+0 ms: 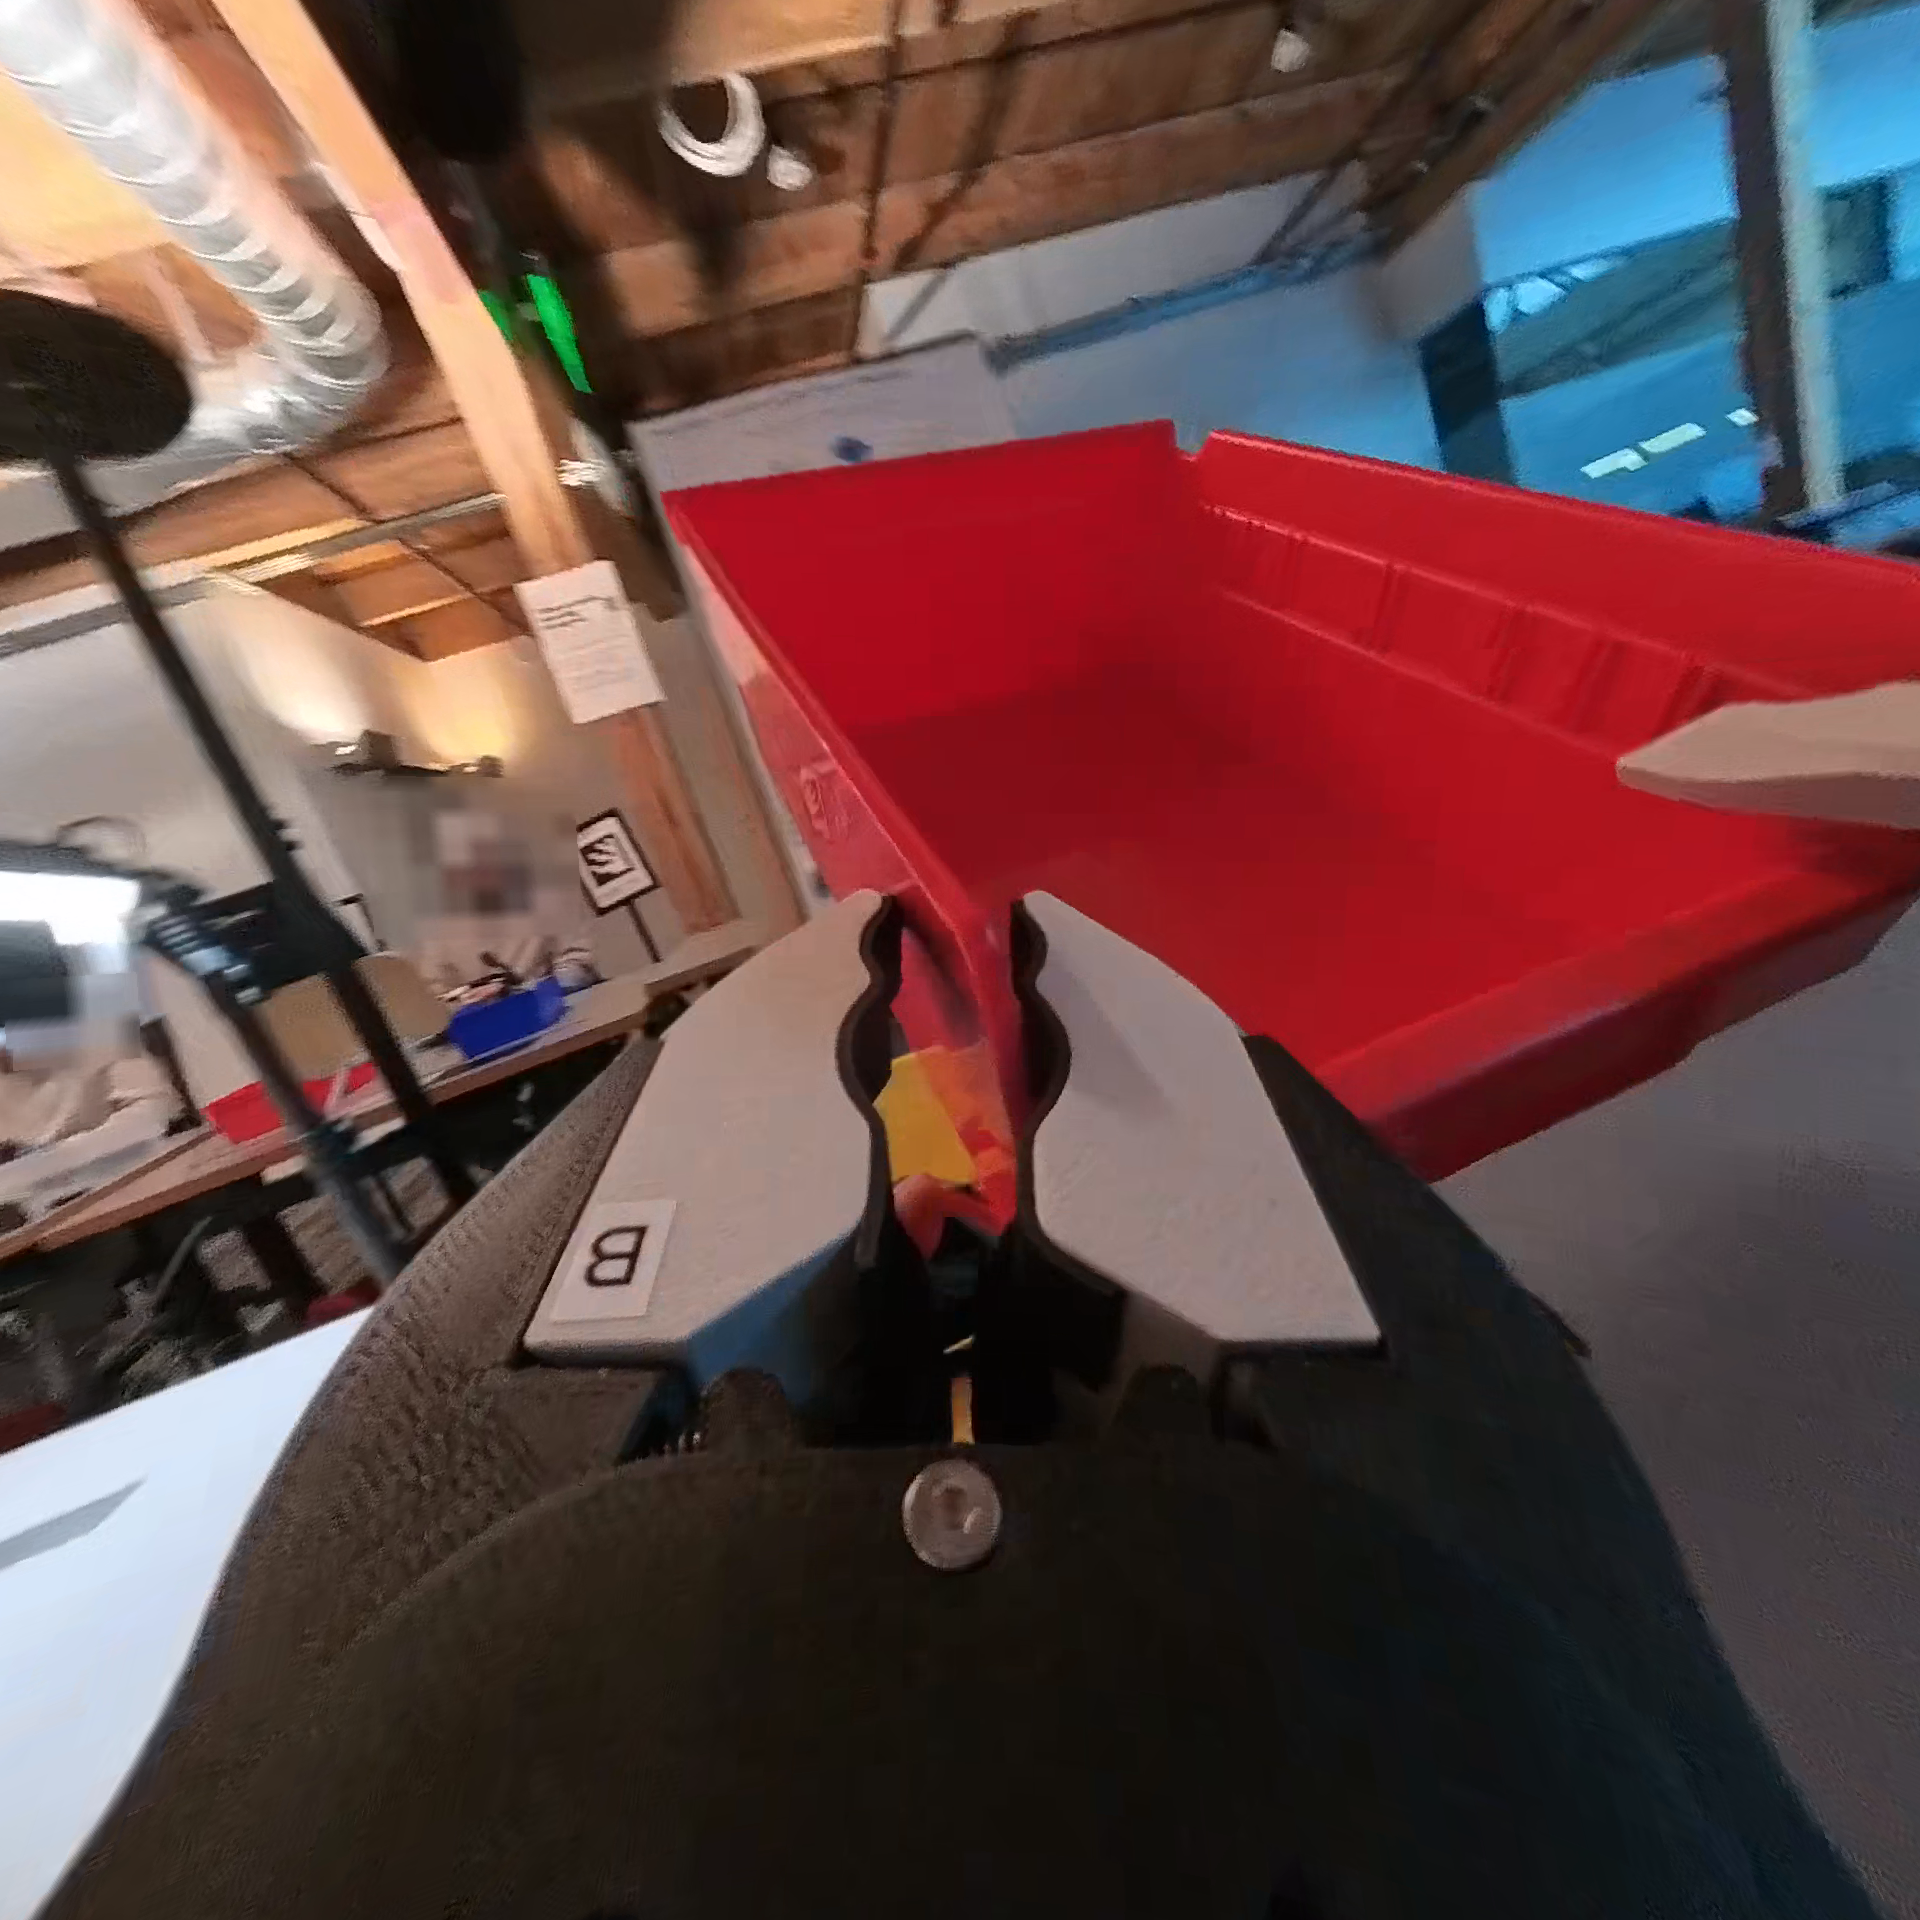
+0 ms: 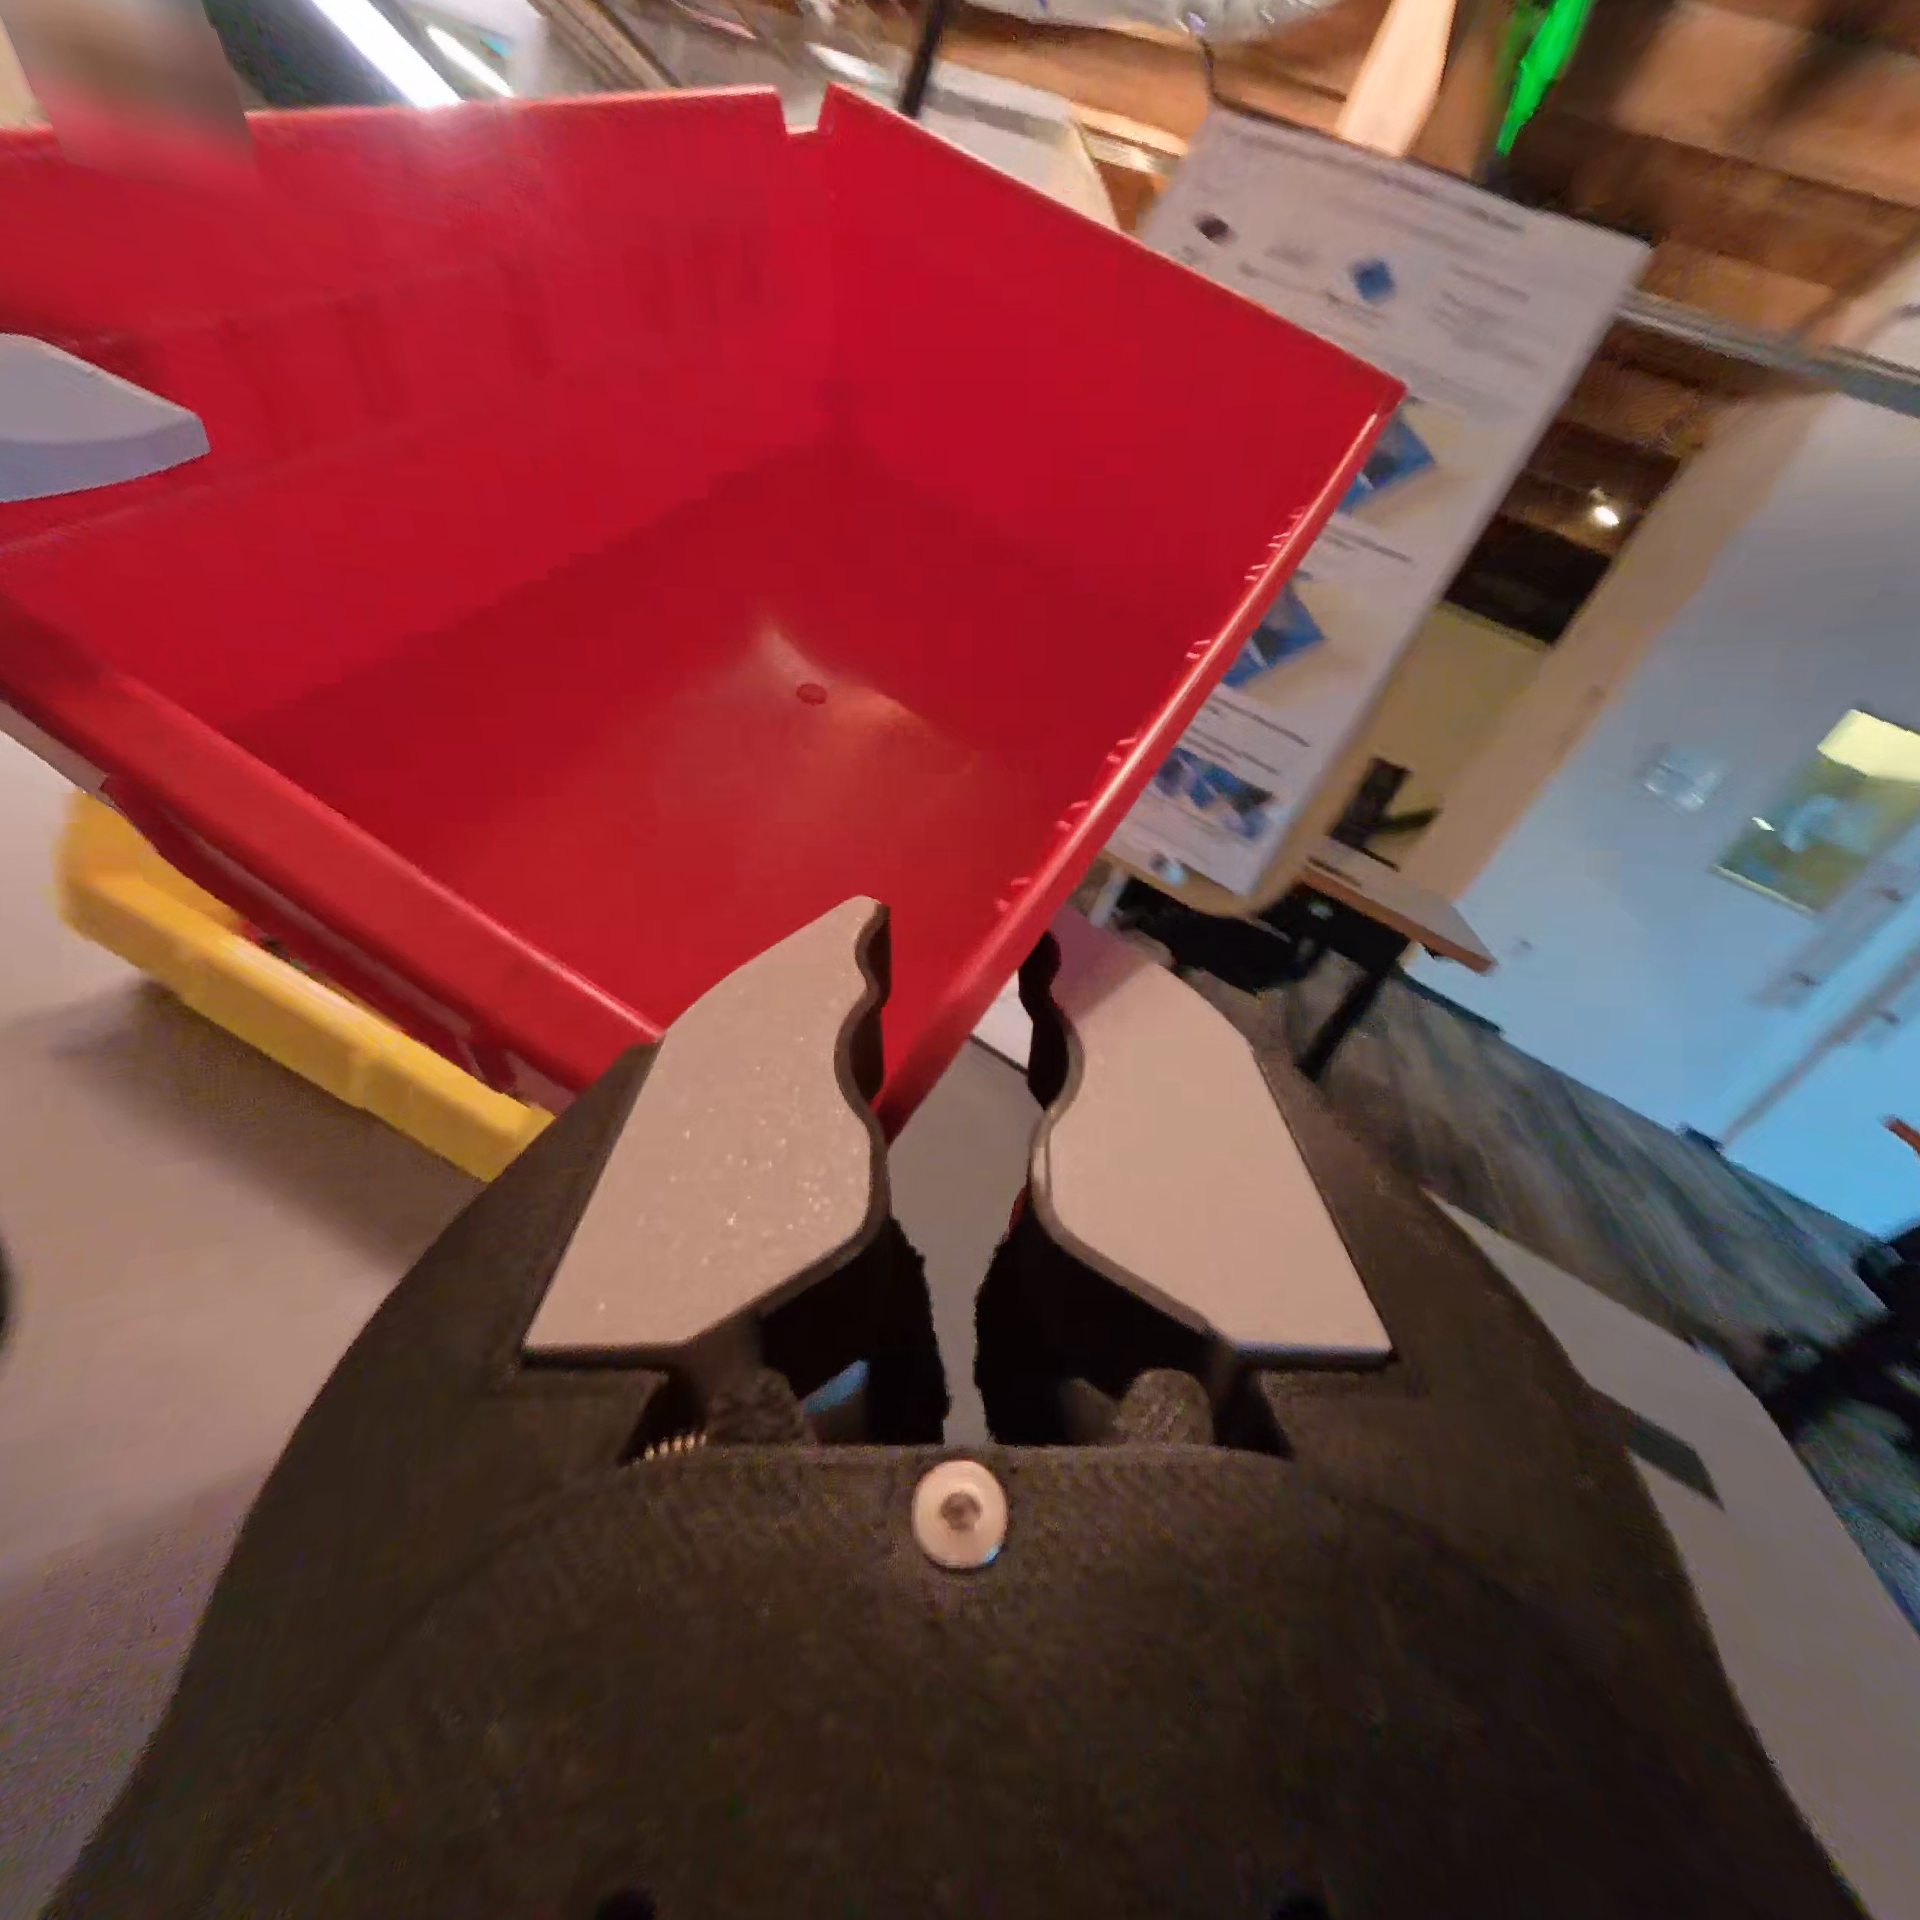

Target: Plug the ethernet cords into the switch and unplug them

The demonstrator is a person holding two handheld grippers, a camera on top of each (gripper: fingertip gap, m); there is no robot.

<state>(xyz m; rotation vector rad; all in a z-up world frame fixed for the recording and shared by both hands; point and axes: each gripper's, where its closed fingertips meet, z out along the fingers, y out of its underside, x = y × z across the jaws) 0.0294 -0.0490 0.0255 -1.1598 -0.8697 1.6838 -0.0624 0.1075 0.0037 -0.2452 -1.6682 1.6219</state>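
Note:
An empty red plastic bin fills both views, tilted and raised off the grey table. My left gripper is shut on the bin's left wall. My right gripper is shut on the bin's right wall. The right gripper's fingertip shows at the right edge of the left wrist view. The left gripper's fingertip shows at the left edge of the right wrist view. No ethernet cord or switch is in view.
A yellow bin sits on the grey table under the red bin. A poster board stands behind on the right. A black stand and work tables with a blue bin are on the left. Tip to tip, the grippers are about 20 centimetres apart.

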